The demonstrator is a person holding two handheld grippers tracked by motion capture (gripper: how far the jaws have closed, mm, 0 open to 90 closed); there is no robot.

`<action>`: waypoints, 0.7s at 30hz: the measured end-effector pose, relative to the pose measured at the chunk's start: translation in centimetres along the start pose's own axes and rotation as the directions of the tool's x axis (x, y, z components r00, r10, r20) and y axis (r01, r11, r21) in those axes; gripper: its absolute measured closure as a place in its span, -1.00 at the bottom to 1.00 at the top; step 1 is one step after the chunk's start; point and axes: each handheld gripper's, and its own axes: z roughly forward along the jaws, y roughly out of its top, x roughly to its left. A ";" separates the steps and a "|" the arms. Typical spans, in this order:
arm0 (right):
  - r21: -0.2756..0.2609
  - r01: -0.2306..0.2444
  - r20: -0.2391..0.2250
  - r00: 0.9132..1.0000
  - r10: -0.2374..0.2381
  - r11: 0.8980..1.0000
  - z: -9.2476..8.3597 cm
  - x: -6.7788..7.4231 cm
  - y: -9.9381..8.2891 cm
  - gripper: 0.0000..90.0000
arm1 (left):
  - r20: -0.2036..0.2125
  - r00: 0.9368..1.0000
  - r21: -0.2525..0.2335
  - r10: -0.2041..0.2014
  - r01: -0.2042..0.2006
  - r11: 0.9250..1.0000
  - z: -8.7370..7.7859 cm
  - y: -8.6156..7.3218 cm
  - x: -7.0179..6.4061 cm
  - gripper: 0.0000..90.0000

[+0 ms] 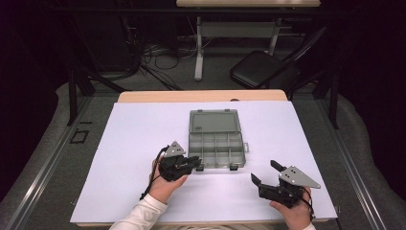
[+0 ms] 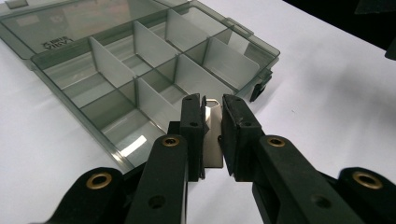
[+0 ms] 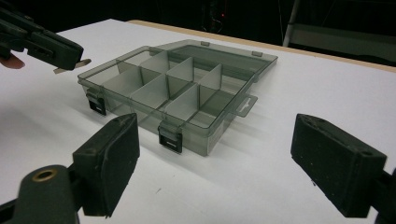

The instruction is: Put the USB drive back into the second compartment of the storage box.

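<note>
The left tool (image 2: 212, 135) pinches a thin divider plate (image 2: 213, 140) at the open organizer box's (image 1: 216, 139) near-left corner; the right tool (image 3: 229, 170) gapes wide.

Embossed lettering is noted on the lid (image 2: 70, 28) of the clear compartment box (image 2: 140, 79), seen upside down in the left gripper view; it cannot be read. No other text is observed.

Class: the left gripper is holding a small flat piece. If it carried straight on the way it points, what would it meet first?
Most likely the near wall of the open compartment box: the left gripper, shut on the divider plate, points straight at its front row. Exact height is unclear.
</note>
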 end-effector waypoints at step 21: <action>0.000 0.003 -0.002 1.000 -0.003 1.000 0.0 0.0 0.0 -0.66 | -0.016 0.999 -0.036 -0.044 0.043 0.998 -0.8 0.2 0.9 0.77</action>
